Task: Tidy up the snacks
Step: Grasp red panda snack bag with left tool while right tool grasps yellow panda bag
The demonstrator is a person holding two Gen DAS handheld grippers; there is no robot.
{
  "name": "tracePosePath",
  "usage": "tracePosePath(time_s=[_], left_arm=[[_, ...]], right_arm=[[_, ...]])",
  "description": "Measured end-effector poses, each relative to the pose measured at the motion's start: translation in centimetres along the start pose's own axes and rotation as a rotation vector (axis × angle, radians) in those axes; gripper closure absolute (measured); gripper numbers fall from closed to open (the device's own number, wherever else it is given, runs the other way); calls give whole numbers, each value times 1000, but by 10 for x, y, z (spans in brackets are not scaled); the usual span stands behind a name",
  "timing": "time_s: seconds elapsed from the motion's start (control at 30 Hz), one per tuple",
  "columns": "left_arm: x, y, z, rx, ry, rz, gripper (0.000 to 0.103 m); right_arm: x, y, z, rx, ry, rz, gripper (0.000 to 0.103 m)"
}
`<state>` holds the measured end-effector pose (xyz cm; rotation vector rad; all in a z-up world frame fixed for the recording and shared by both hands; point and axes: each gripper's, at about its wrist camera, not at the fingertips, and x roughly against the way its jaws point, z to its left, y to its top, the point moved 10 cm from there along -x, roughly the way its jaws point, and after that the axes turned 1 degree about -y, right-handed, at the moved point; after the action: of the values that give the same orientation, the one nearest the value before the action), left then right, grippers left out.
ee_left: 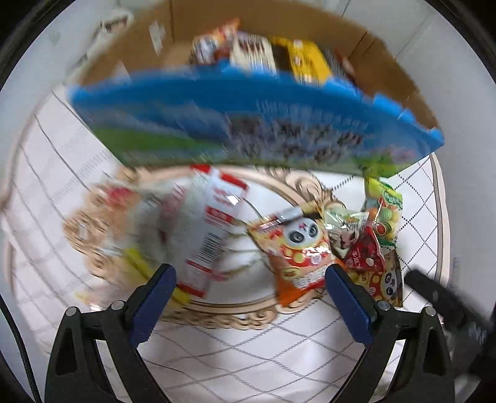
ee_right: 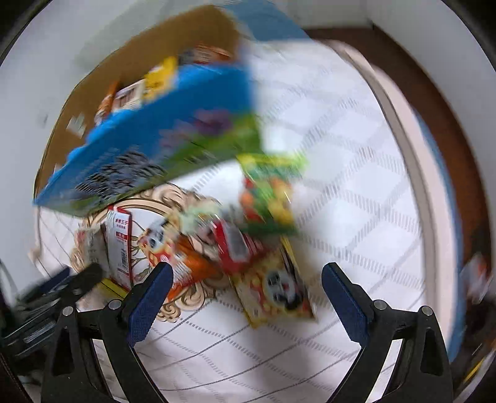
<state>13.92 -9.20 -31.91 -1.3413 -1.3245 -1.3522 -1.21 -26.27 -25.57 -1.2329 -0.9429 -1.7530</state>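
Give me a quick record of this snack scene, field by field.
surface: white patterned tablecloth
container: open cardboard box with a blue front, snacks already inside
loose snacks: red and white carton, orange panda bag, green fruit candy bag, small red packet
left claw: open, holding nothing
right claw: open, holding nothing
image quality: motion blur, labels unreadable

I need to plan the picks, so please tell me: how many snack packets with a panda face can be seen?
2: the upper panda packet lies centrally, the lower panda packet at the pile's near right edge. More may hide under the pile.
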Motion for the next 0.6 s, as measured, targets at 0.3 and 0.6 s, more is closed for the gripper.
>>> tracePosePath(time_s=[0.3,0.6], left_arm=[[-61,0,-28,72,-35,161,5],[-86,4,-50,15,-9,202,9]], right_arm=[[-47,-60,-37,-452,261,104,23],[-90,-37,-42,-272,120,163,46]])
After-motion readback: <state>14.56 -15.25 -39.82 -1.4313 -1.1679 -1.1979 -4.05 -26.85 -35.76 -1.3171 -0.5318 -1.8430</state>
